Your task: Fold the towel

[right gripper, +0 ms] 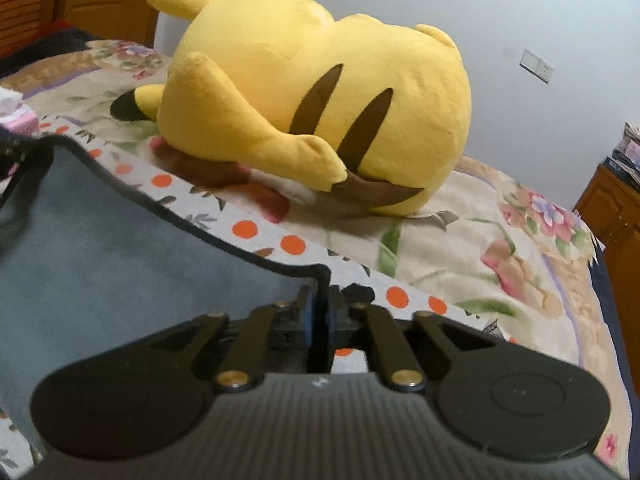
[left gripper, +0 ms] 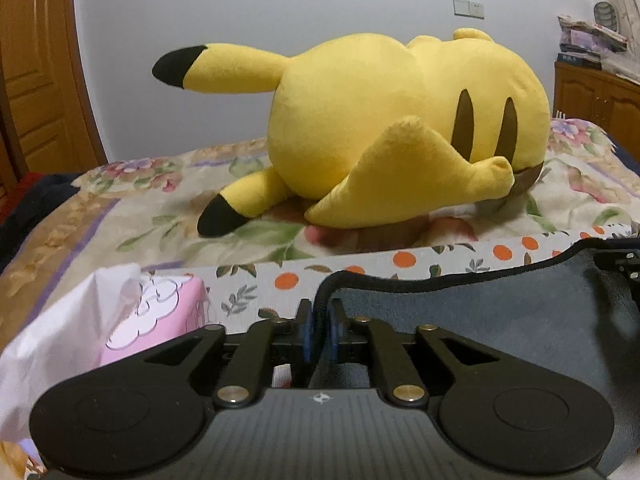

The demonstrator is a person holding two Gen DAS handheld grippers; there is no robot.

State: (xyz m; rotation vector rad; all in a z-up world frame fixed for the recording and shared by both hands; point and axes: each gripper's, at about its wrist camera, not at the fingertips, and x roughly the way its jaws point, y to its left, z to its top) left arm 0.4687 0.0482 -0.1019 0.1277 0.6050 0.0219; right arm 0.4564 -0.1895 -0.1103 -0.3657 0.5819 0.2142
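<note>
Low in both frames, the left gripper (left gripper: 320, 336) and right gripper (right gripper: 319, 326) each pinch nearly shut on a black-hemmed corner of the grey-blue plush towel (left gripper: 500, 320), apparently holding it stretched between them for folding.

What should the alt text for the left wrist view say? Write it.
The left tongs are shut on the dark-edged corner of a grey towel above an orange-dotted cloth. Behind, a yellow plush toy lies on a floral bedspread.
</note>
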